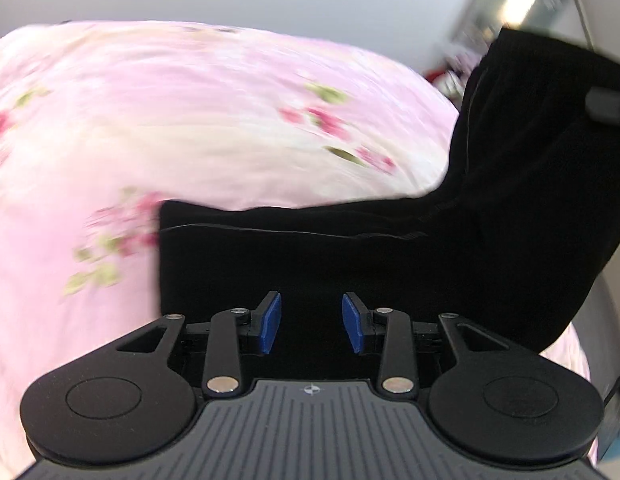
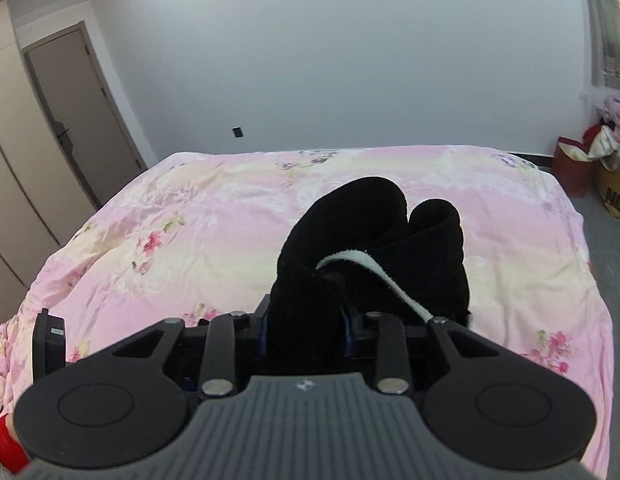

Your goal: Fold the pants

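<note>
Right now the right gripper (image 2: 306, 320) is clenched on a thick bunch of the black pants (image 2: 373, 240), a white drawstring (image 2: 373, 272) trailing across the fabric toward five o'clock. The left gripper (image 1: 311, 320) is released, its blue pads (image 1: 270, 320) spread with dark cloth lying between and beyond them but not pinched. From the left wrist view the pants (image 1: 349, 256) stretch flat from nine o'clock and rise steeply toward two o'clock, so one end hangs lifted over the pink floral bedspread (image 2: 190, 232).

To fold well, I'd judge the left tongs should close on the near edge before the raised end is carried over, keeping seams aligned.

Nothing on the bed blocks the way; a door (image 2: 74, 120) stands at ten o'clock, and a red bag (image 2: 571, 168) with heaped laundry (image 2: 613, 128) sits at three o'clock, well apart.
</note>
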Action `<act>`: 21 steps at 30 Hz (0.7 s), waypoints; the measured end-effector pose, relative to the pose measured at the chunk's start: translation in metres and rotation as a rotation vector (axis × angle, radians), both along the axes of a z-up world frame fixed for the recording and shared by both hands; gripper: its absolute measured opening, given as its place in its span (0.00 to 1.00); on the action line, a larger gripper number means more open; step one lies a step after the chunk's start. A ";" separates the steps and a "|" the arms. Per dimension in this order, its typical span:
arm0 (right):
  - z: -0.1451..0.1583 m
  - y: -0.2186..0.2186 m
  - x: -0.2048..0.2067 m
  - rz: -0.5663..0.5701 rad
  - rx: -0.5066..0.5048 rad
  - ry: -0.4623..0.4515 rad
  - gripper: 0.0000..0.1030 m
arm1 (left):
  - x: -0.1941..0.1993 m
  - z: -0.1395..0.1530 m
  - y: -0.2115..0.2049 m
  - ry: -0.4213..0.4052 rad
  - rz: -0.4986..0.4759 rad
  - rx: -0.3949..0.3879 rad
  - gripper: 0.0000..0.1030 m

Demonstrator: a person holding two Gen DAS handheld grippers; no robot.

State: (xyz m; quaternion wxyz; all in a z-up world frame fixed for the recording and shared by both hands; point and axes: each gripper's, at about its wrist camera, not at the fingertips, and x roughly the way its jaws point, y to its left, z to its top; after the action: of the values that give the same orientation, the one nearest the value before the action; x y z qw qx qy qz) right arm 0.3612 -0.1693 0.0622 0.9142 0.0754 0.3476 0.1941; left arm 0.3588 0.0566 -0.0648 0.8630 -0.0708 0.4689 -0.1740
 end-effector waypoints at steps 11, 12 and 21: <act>-0.104 0.195 -0.016 0.392 -0.216 0.164 0.25 | -0.025 -0.018 0.110 -0.002 0.165 -0.124 0.37; -0.122 0.204 -0.019 0.414 -0.243 0.179 0.25 | -0.026 -0.021 0.114 0.000 0.168 -0.134 0.37; -0.175 0.227 -0.034 0.579 -0.340 0.264 0.53 | -0.016 -0.034 0.115 0.034 0.111 -0.228 0.37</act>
State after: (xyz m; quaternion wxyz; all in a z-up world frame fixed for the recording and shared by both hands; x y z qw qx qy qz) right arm 0.3274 0.0578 -0.1127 0.7682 -0.1549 0.4969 0.3729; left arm 0.3428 0.1718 -0.0991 0.8497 -0.1973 0.4560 -0.1768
